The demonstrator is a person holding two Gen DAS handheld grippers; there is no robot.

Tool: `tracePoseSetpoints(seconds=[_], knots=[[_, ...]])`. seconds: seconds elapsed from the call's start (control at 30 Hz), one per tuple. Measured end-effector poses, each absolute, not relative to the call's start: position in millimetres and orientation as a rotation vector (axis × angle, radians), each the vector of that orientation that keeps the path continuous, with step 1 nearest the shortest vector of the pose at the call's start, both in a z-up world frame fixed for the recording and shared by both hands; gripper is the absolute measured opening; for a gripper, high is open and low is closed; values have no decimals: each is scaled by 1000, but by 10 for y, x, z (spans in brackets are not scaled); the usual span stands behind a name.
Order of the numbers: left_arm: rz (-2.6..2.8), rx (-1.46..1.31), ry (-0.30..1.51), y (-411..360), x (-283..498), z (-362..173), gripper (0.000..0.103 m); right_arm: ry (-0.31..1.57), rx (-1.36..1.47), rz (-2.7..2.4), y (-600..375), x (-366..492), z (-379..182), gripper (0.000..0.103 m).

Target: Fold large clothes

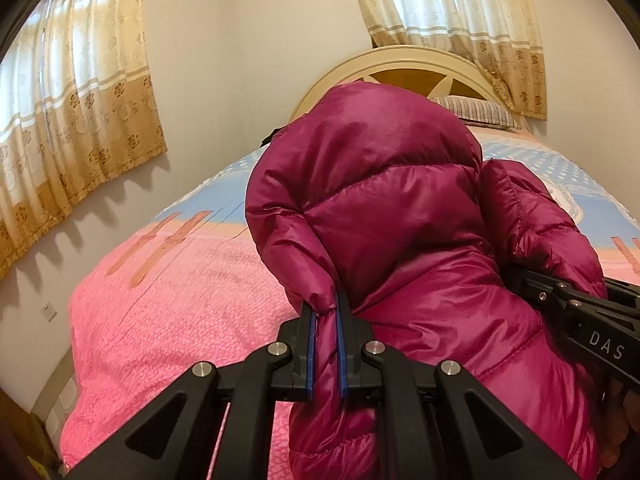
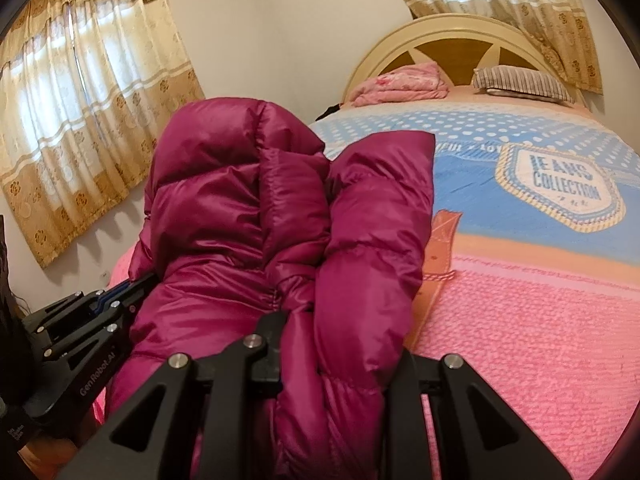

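Observation:
A magenta puffer jacket is held up over the bed, bunched and draped, and fills the middle of both wrist views. My left gripper is shut on a fold of the jacket, pinched between its blue pads. It also shows at the left of the right wrist view. My right gripper is shut on another thick fold of the jacket, which covers its right finger. It shows at the right edge of the left wrist view, buried in the fabric.
The bed has a pink and blue blanket with a "JEANS COLLECTION" print. A striped pillow and a folded pink blanket lie by the headboard. Curtained windows and walls stand to the left and behind.

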State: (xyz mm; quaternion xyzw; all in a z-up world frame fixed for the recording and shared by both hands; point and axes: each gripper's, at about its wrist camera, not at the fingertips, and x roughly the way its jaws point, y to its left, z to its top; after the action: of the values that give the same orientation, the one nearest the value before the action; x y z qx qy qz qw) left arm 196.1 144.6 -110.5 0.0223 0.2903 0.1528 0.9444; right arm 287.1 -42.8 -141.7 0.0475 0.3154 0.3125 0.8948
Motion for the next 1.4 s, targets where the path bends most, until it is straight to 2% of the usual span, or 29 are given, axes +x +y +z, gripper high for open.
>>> tracePoseSetpoints(seconds=[0.83, 1.1, 1.17, 1.4], knots=[[330, -31, 693, 1791, 2173, -1646, 8, 757, 46, 643, -168, 3013, -1648, 22], [341, -23, 706, 1799, 2239, -1799, 20, 794, 52, 621, -186, 3080, -1760, 27], [344, -36, 707, 1800, 2255, -1819, 27, 803, 58, 617, -187, 3095, -1784, 29], [352, -49, 713, 1830, 2282, -1905, 35, 819, 52, 597, -165, 3108, -1857, 36]])
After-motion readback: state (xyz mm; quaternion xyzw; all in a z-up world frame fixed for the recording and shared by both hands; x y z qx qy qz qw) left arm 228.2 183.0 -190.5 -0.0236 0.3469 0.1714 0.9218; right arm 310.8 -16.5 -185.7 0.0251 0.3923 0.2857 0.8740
